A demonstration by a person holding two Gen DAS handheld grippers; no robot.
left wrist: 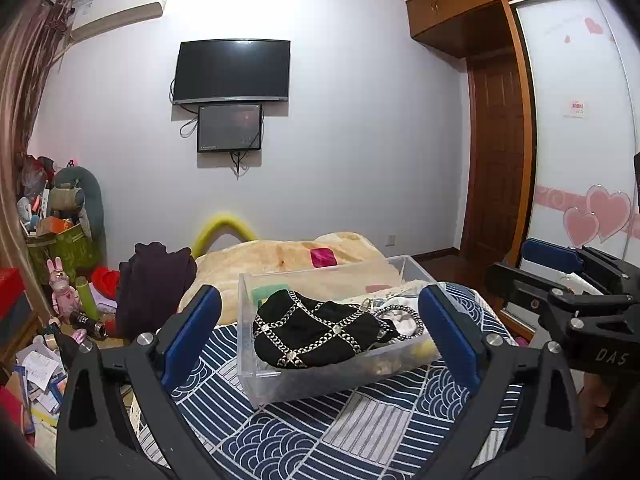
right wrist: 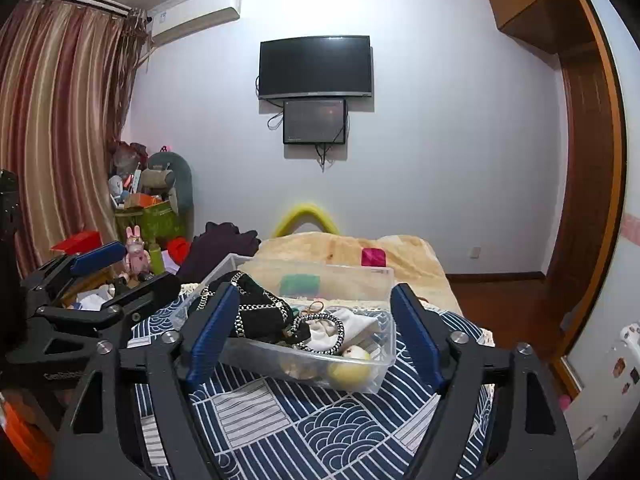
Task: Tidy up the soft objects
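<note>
Both tongs are wide open and hold nothing. Left tongs [left wrist: 320, 328] hang over the bed [left wrist: 360, 420], with the clear box [left wrist: 320, 376] sitting right between the two blue pads. Right tongs [right wrist: 316, 332] hang beside them and point at the same box [right wrist: 360, 376]. That box rests on the blue and white blanket [right wrist: 320, 432]. Inside it lies a black bag [left wrist: 316, 332] with silver chains crossing over it. Next to the bag, toward the right side, is a white cloth [right wrist: 352, 326] with a black and white cord [right wrist: 338, 332] looped on it. A yellow-green ball [right wrist: 349, 370] sits in the near corner of the box. Something green [right wrist: 300, 284] shows through the far wall of the box. Farther up the bed is a fuzzy tan blanket [left wrist: 280, 258] with a small pink thing [left wrist: 323, 257] on top. A dark purple cloth [left wrist: 154, 280] is piled at the left side of the bed.
</note>
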